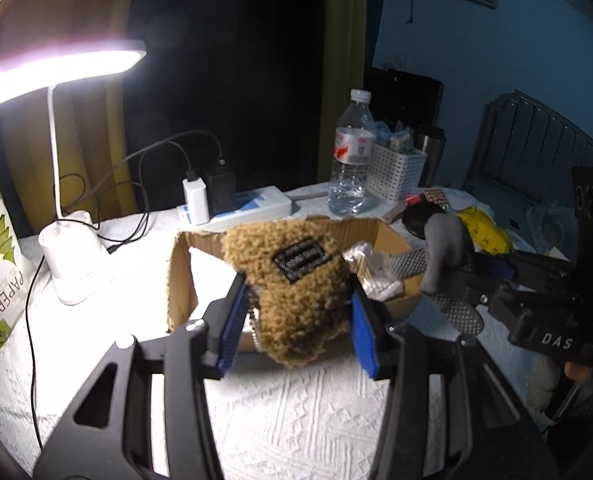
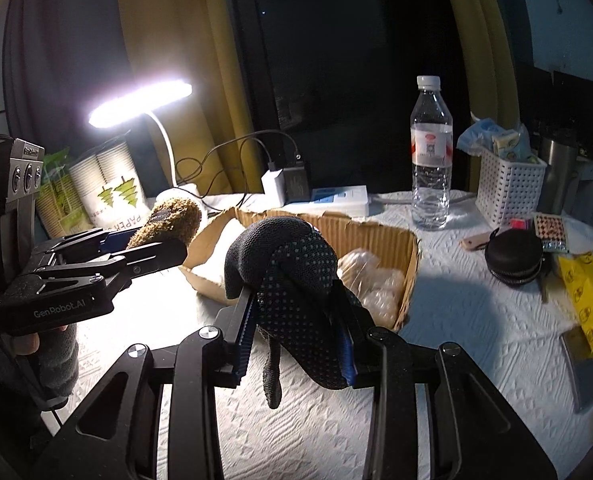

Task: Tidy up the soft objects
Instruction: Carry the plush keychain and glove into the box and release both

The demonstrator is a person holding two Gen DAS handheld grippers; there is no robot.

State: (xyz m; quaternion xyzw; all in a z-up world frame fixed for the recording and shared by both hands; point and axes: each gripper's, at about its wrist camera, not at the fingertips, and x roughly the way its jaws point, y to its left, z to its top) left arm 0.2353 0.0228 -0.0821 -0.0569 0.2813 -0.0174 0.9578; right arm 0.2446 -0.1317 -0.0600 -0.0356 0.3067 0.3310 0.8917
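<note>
A desk lamp (image 1: 56, 68) glares white, washing out the tablecloth (image 1: 136, 272) below it; beyond the lamp everything is dim, edges curved.

A home: curtained window (image 2: 336, 60), desk lamp (image 1: 56, 68), cluttered clothed table (image 1: 296, 408).

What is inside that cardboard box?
In the cardboard box lie pale, clear-wrapped bundles at one end. The held fuzzy brown pouch and dotted black glove hide part of its floor.

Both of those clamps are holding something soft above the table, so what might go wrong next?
The dark dotted slipper sits pinched in the right hand-held gripper with a strap dangling, so it may snag the cardboard box. The fuzzy tan slipper could slip from the left hand-held gripper.
</note>
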